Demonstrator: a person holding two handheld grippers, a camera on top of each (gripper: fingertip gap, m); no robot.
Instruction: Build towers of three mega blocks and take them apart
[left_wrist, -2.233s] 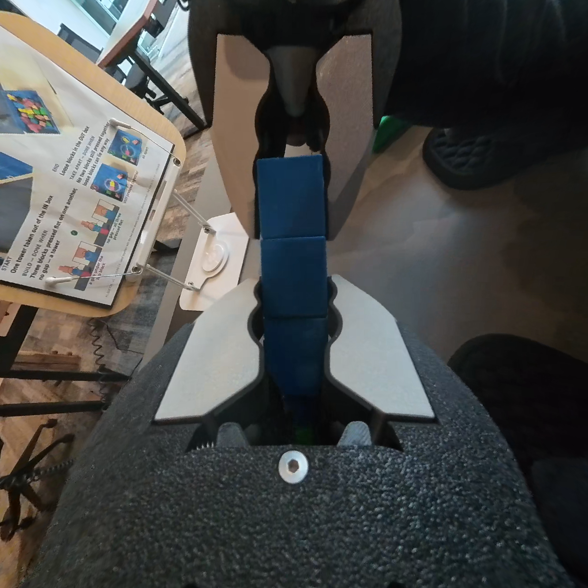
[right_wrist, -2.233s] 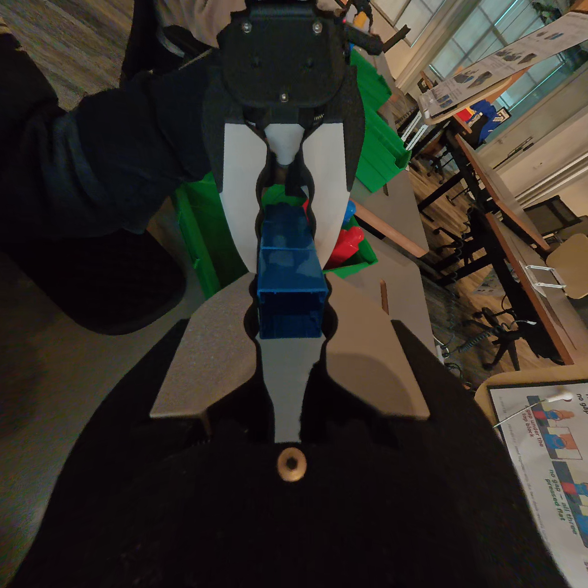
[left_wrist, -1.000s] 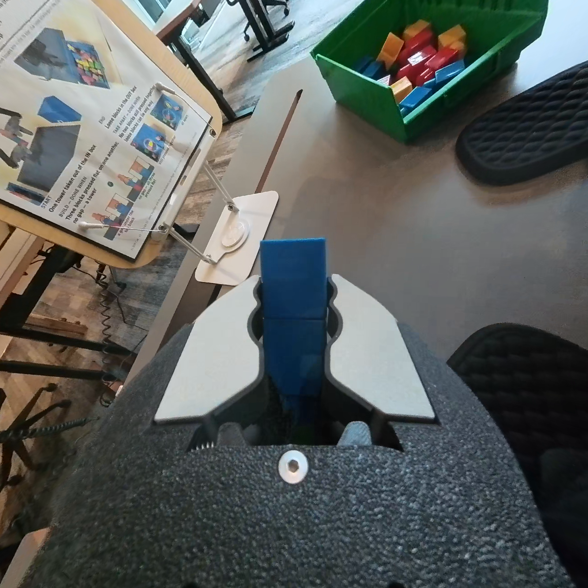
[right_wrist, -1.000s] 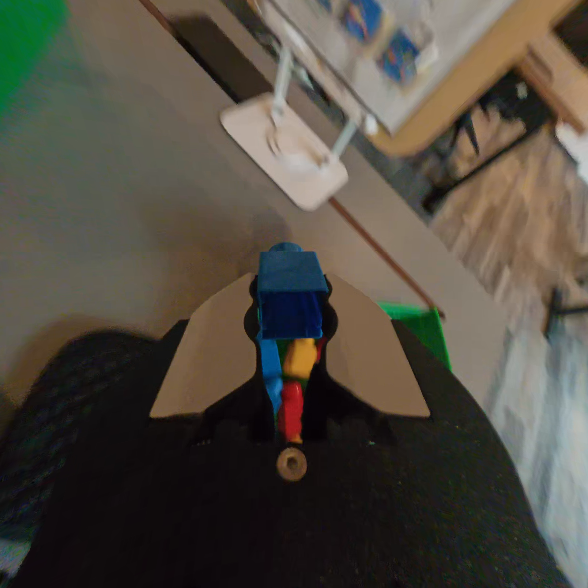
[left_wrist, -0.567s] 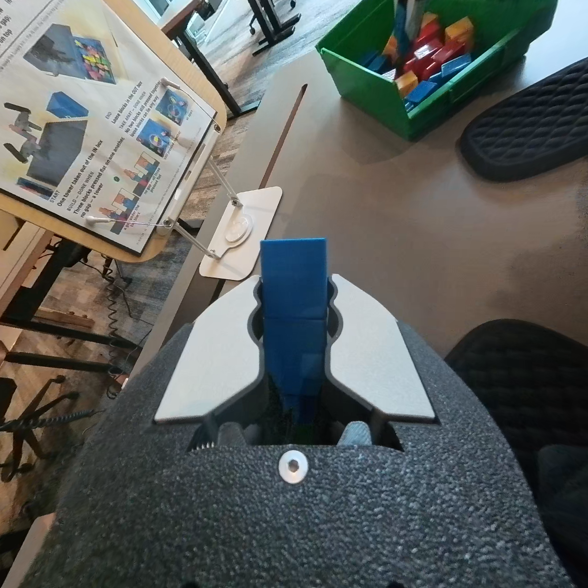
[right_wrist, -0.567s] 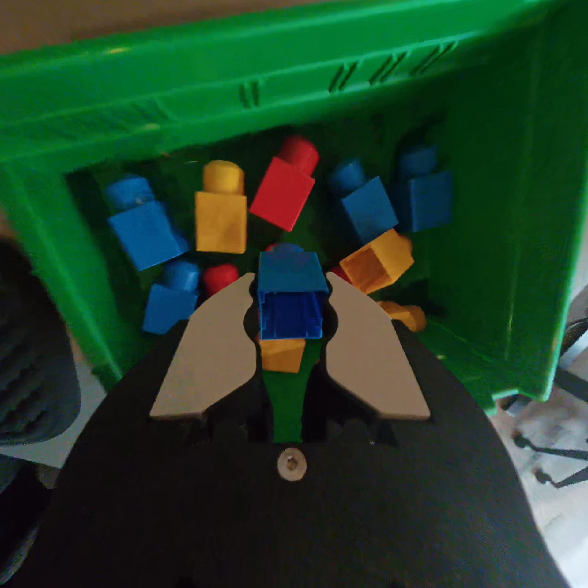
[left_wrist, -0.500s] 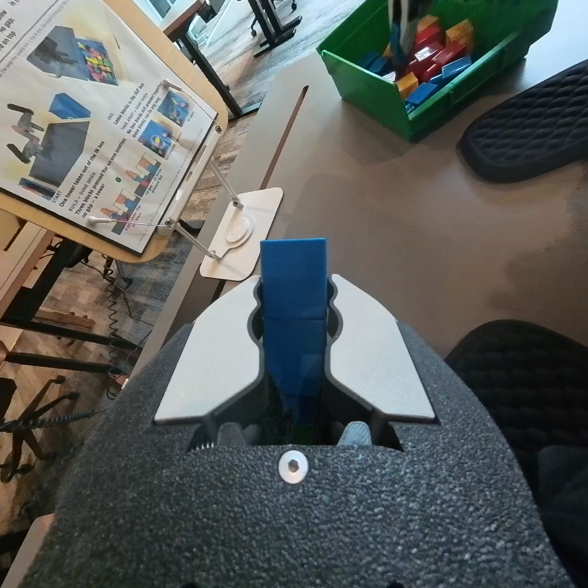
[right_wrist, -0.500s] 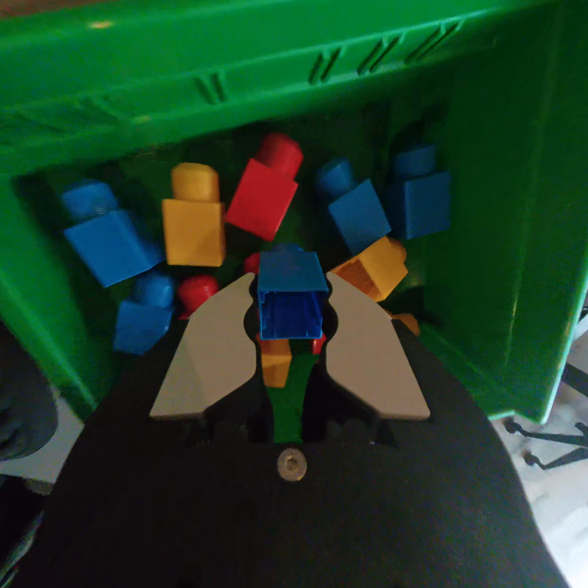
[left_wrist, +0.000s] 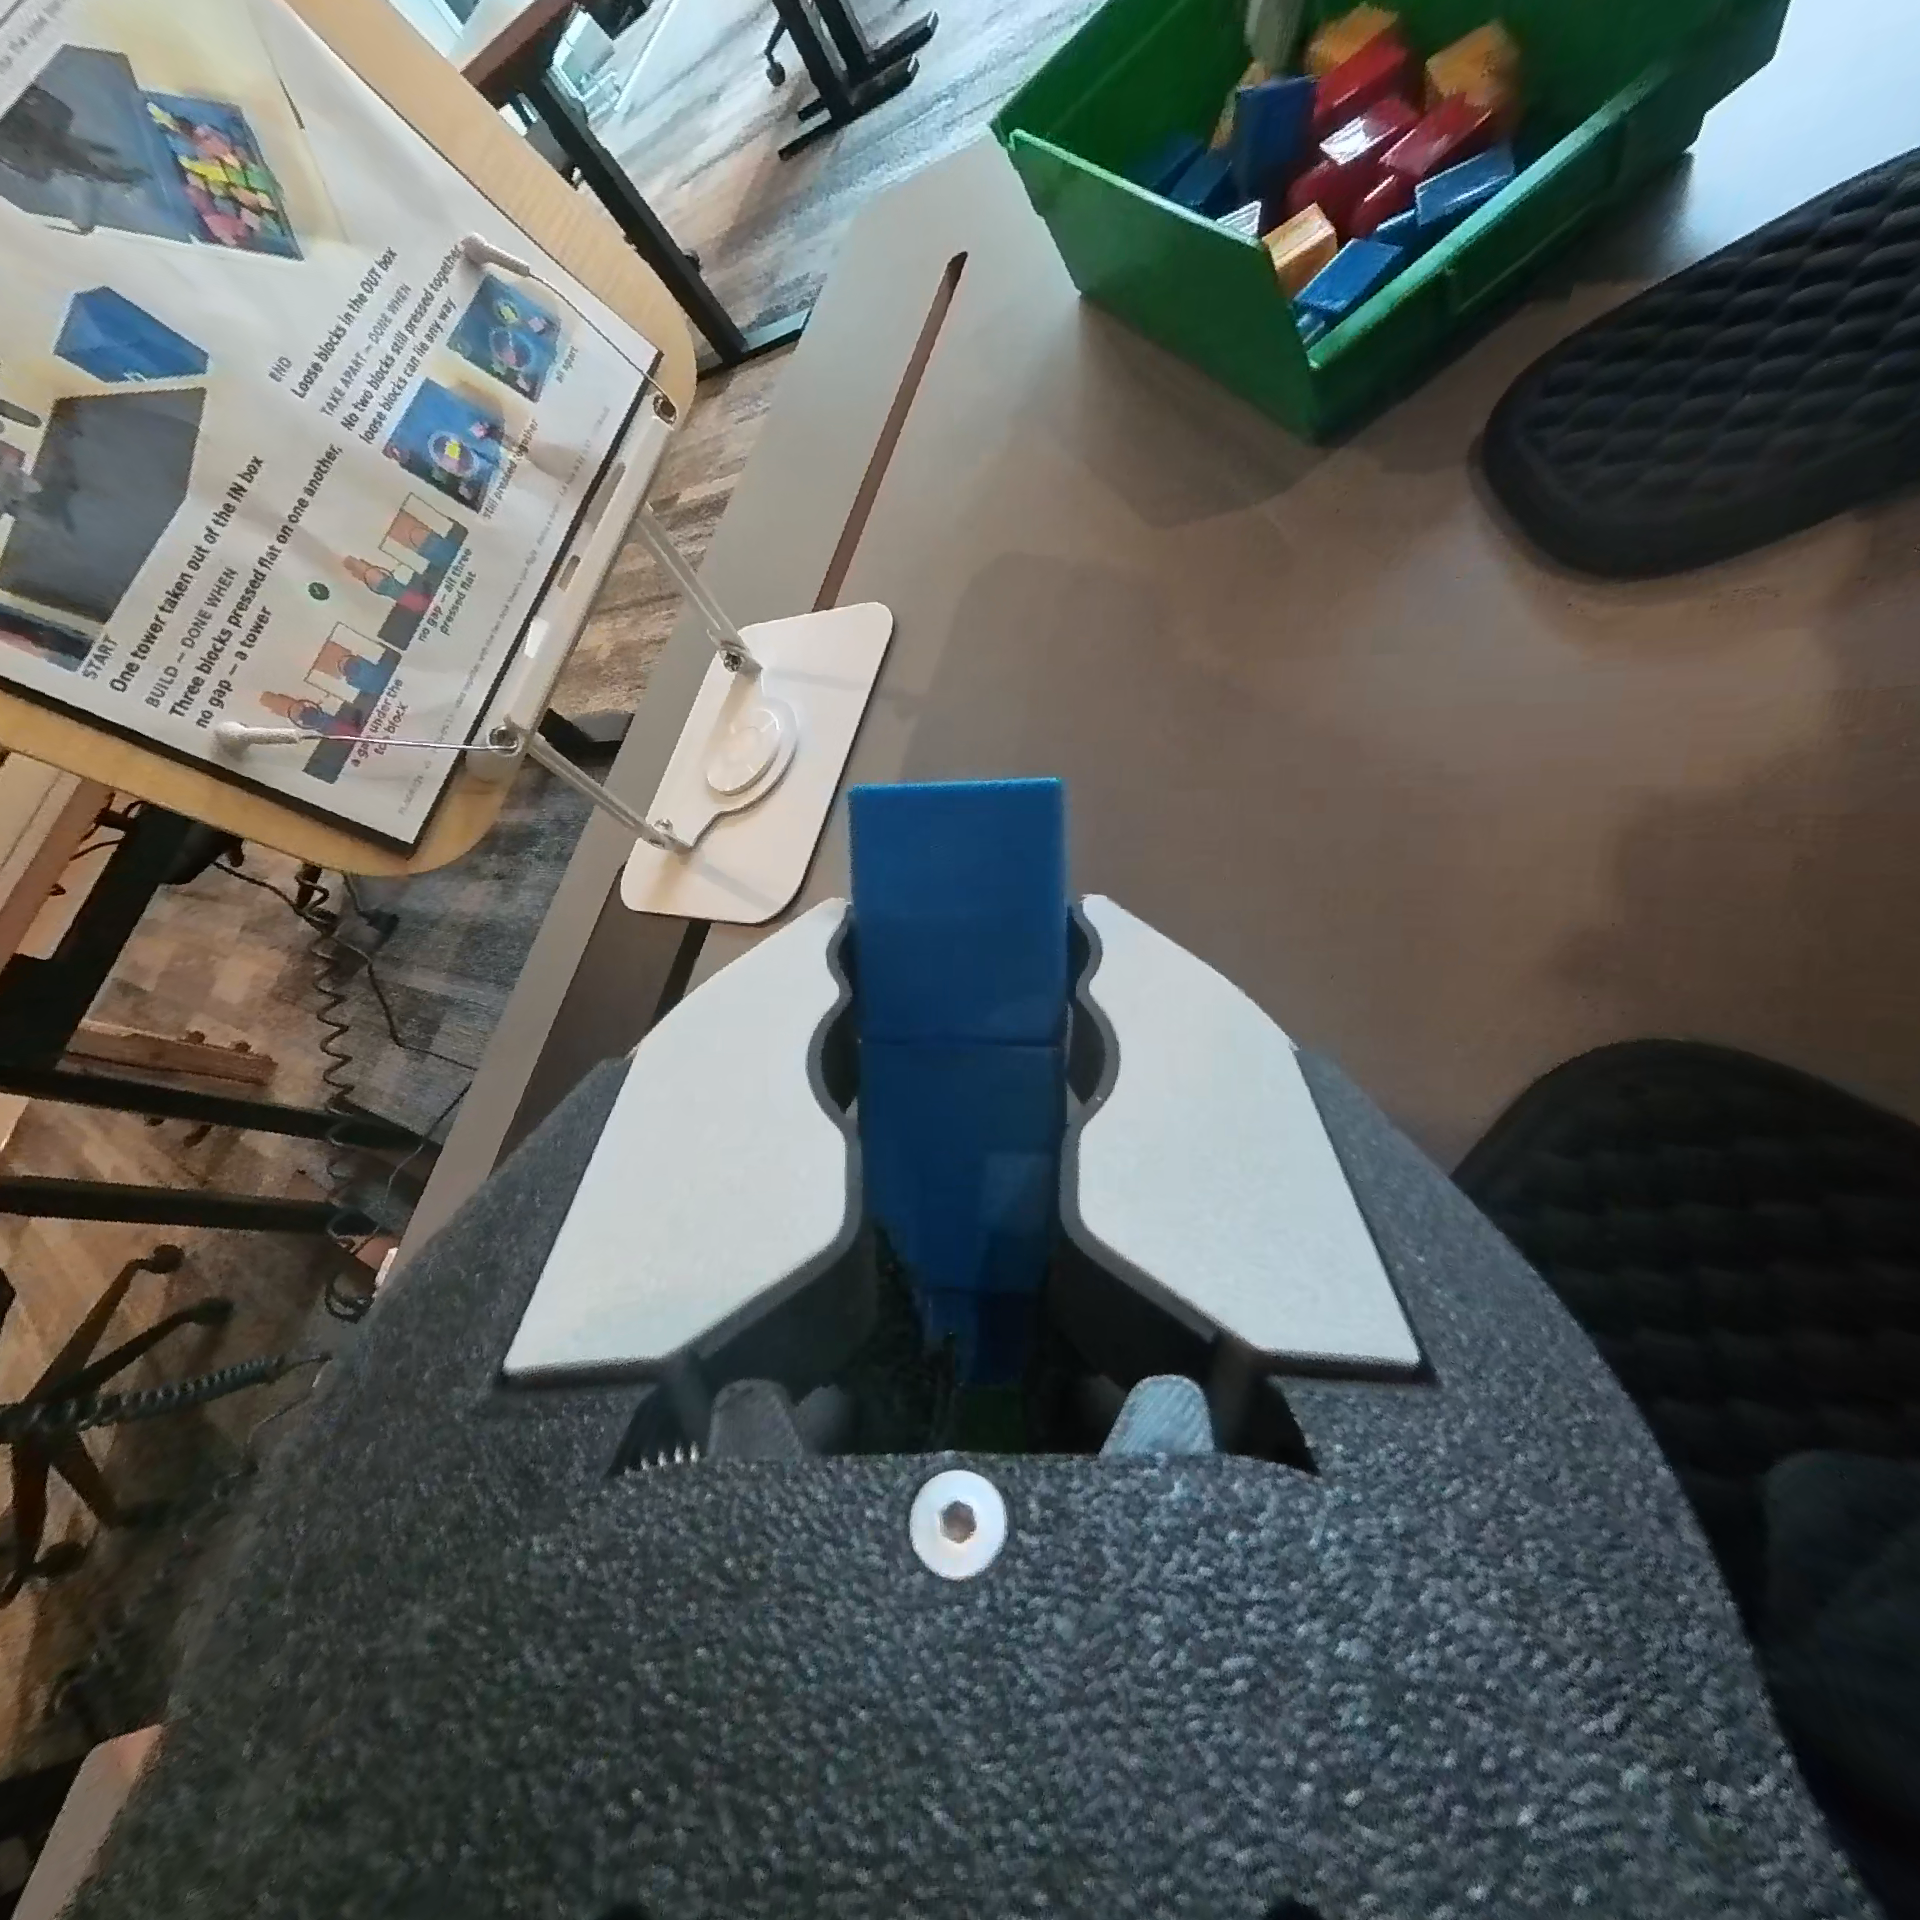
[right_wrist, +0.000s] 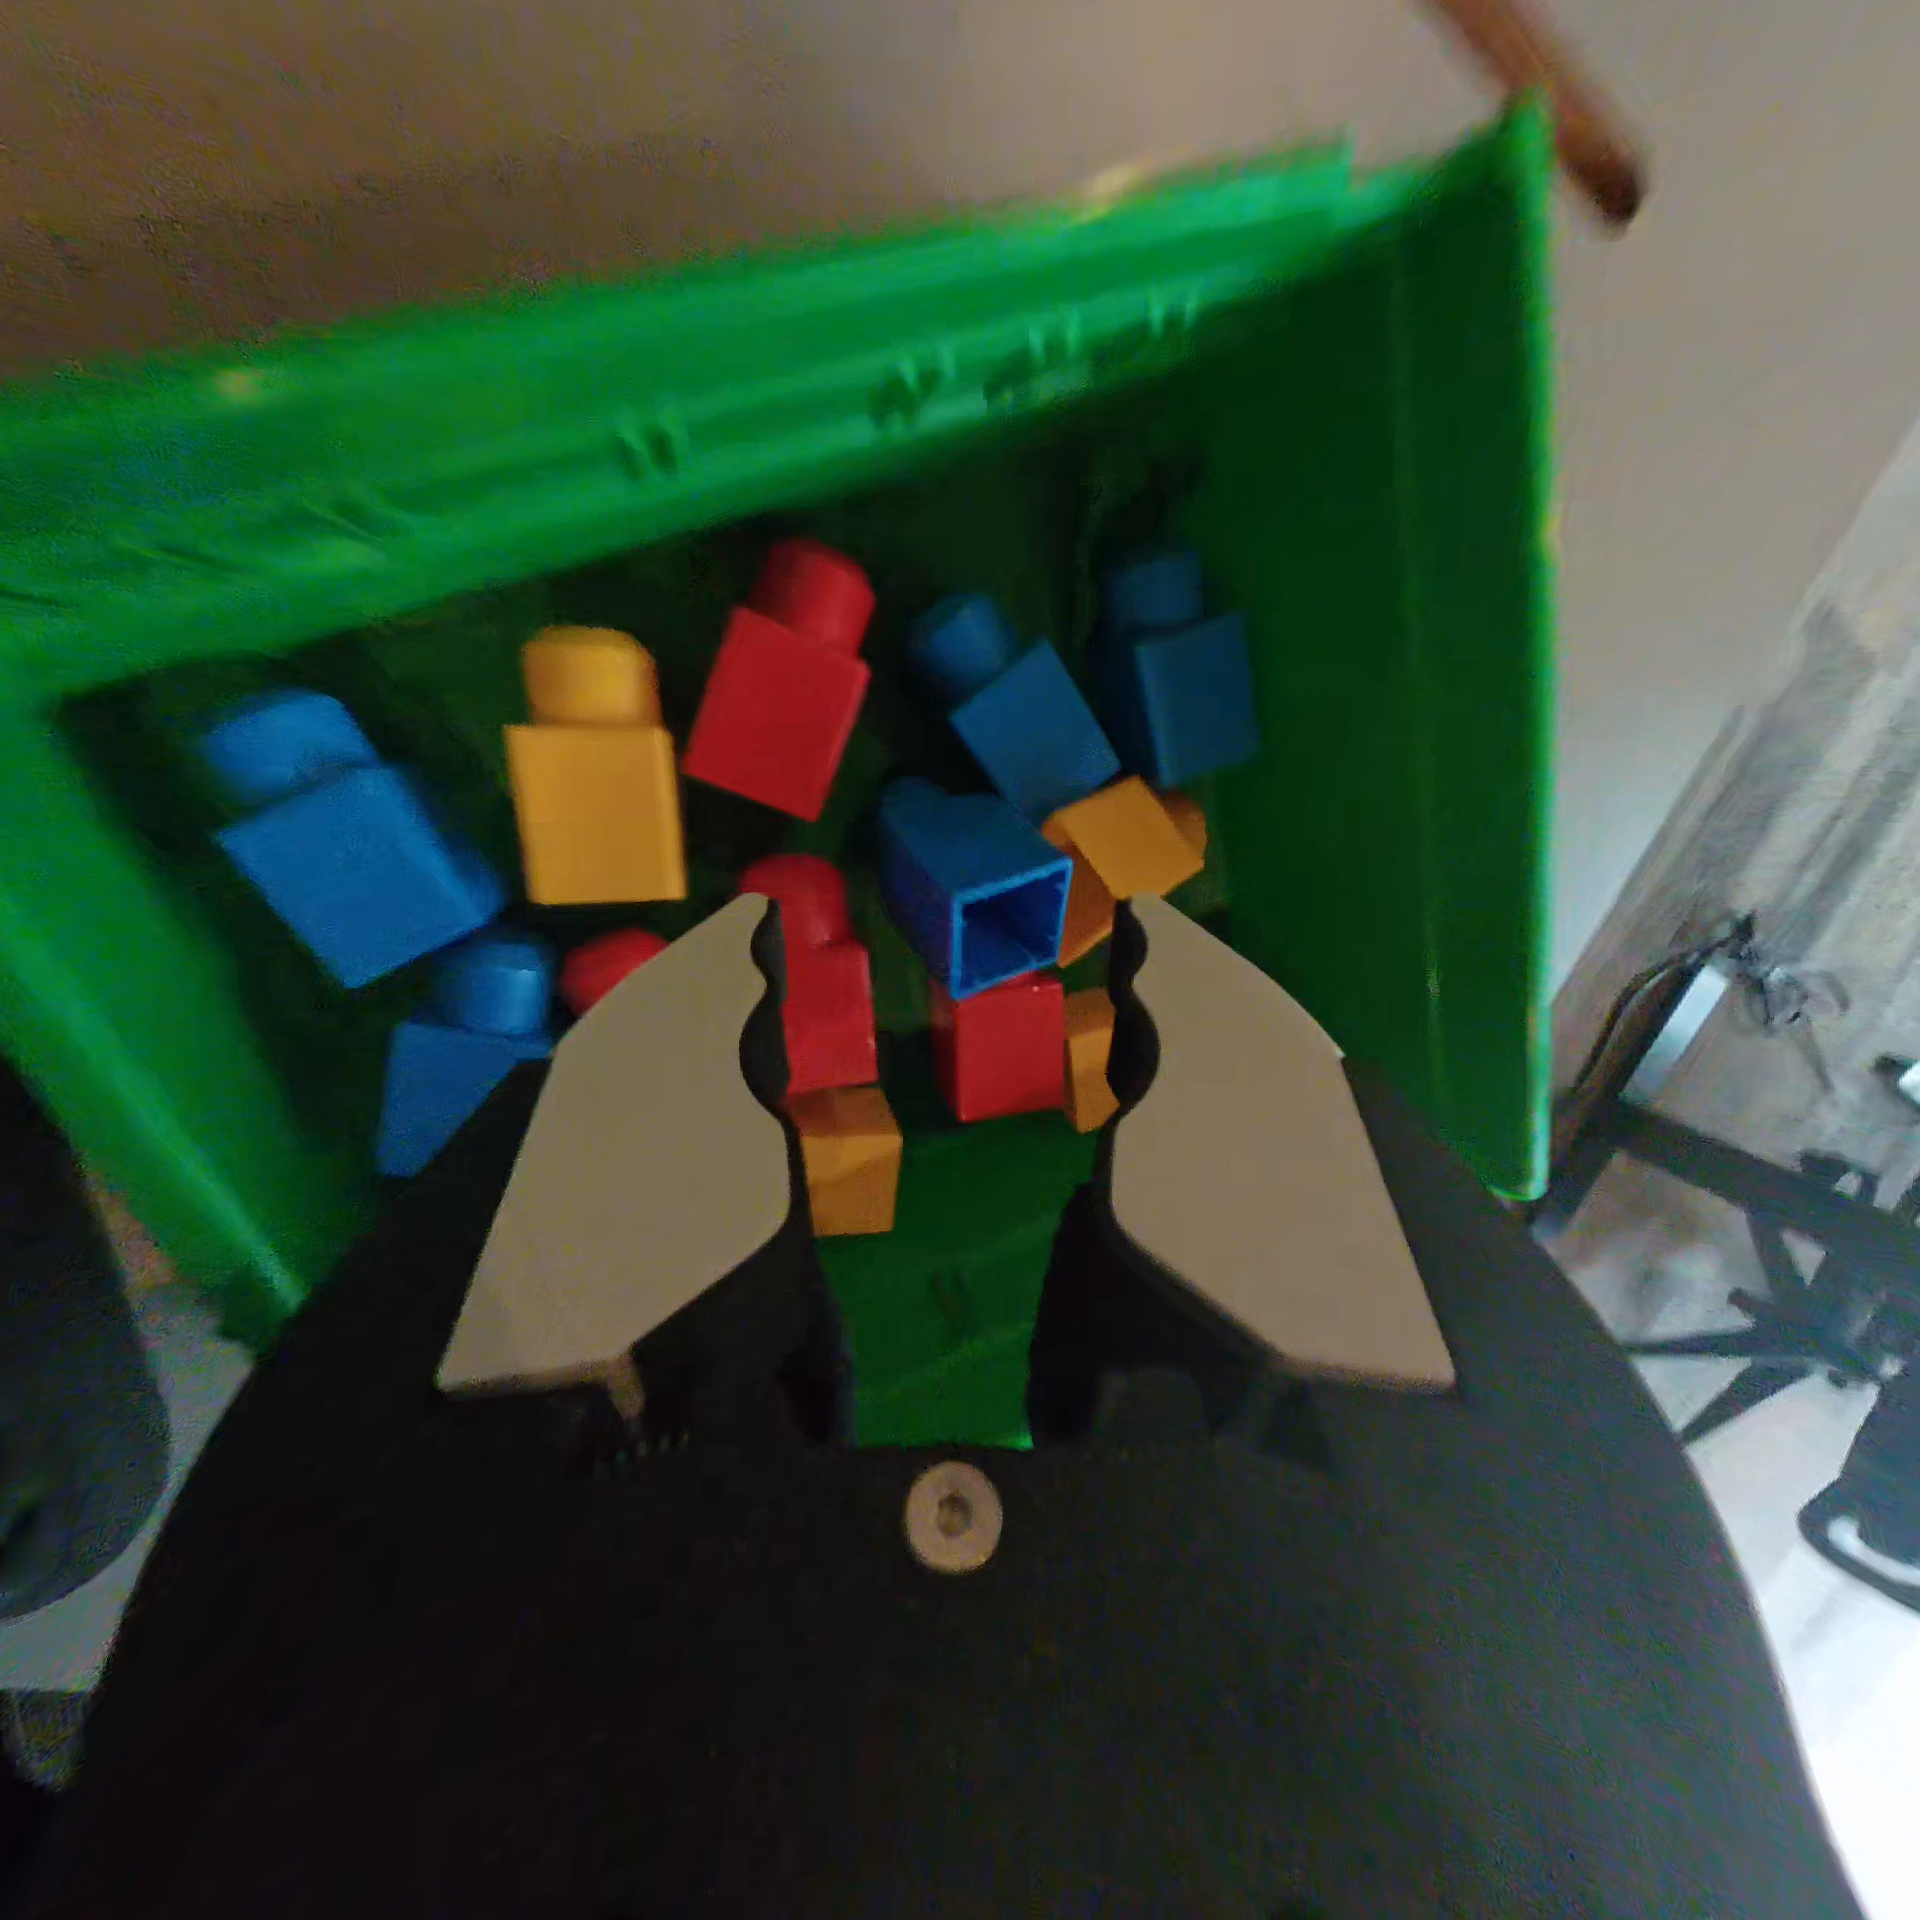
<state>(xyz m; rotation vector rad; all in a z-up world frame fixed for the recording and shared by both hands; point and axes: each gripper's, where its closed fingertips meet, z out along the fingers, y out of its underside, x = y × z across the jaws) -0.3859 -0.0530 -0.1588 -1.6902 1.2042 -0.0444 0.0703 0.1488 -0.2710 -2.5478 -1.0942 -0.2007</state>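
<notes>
My left gripper (left_wrist: 958, 940) is shut on a stack of two joined blue blocks (left_wrist: 958, 904) and holds it above the grey table (left_wrist: 1299, 748). My right gripper (right_wrist: 940, 925) is open and empty, hanging over the green bin (right_wrist: 1382, 727). A single blue block (right_wrist: 971, 873) with its hollow end towards me lies loose among several red, yellow and blue blocks in the bin, just beyond the fingertips. The green bin (left_wrist: 1164, 249) also shows at the far right of the left wrist view.
A white stand base (left_wrist: 764, 800) holds an instruction sheet (left_wrist: 260, 416) at the table's left edge. Two black textured pads (left_wrist: 1714, 374) (left_wrist: 1704, 1247) lie right of the left gripper. Desk legs and cables stand on the floor to the left.
My right gripper swung over the green bin with a single blue block, then opened and let it drop among the loose blocks. My left gripper kept its blue stack and barely moved.
</notes>
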